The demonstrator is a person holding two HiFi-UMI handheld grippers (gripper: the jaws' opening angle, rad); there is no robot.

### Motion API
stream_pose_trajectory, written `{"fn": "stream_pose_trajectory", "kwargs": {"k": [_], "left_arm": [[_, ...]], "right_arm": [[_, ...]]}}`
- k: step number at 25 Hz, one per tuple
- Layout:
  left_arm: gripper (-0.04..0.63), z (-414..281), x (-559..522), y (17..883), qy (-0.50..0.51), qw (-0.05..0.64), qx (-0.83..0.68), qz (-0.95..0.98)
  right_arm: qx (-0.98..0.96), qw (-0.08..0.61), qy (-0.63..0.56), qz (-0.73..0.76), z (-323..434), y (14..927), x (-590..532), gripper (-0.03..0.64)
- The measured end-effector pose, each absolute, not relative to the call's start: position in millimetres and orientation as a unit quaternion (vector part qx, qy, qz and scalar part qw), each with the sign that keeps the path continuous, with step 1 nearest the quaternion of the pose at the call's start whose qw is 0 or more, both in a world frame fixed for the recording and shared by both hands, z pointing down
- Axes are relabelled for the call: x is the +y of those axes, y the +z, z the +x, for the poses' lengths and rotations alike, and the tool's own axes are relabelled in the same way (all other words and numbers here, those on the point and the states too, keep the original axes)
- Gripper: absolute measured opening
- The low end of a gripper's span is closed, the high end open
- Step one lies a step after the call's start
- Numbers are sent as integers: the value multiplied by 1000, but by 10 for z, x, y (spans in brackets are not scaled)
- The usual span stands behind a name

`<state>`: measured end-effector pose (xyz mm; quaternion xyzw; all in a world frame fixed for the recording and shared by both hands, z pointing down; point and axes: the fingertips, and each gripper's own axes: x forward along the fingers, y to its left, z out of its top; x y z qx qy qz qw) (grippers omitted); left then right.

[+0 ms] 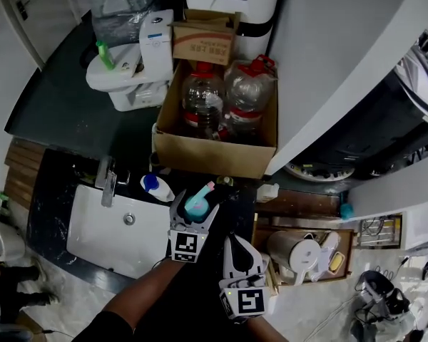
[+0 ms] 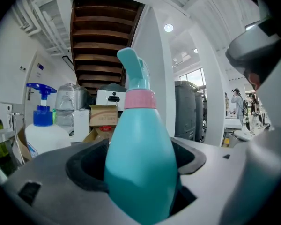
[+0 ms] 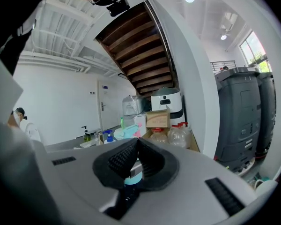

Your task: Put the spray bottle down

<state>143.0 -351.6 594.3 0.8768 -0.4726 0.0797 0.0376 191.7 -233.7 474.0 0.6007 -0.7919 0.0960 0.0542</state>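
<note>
— Where is the spray bottle right now?

— It's in your left gripper [image 1: 193, 218]. The spray bottle [image 2: 138, 163], teal with a pink collar, stands upright between the jaws, and they are clamped against its body on both sides. You're holding it just past the right edge of the sink [image 1: 93, 237], over the dark counter. I can't tell whether its base touches the counter.

— And my other gripper?

— Your right gripper [image 1: 240, 248] is farther out from the sink's right edge, on your side of the bottle. Its jaws are pressed together with nothing between the pads.

— What else is around the sink?

— A white pump bottle [image 1: 157, 188] with a blue head is at the sink's far right corner, close to the spray bottle. A cardboard box [image 1: 214, 155] sits beyond that same corner, farther from the sink, and it holds two water jugs [image 1: 202, 98] with red caps.
</note>
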Motion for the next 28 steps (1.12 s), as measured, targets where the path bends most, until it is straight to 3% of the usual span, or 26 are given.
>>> {"fn": "stream_pose_trajectory", "kwargs": {"k": [10,28], "left_arm": [[400,1685,-3714,6114,84,35,-455,886],[400,1894,-3814,6305,81,34,-423,902]], "right_arm": [[-782,78,99,610,2090,4864,-2440,15],[-800,40,91,592,2034,4858,-2485,15]]}}
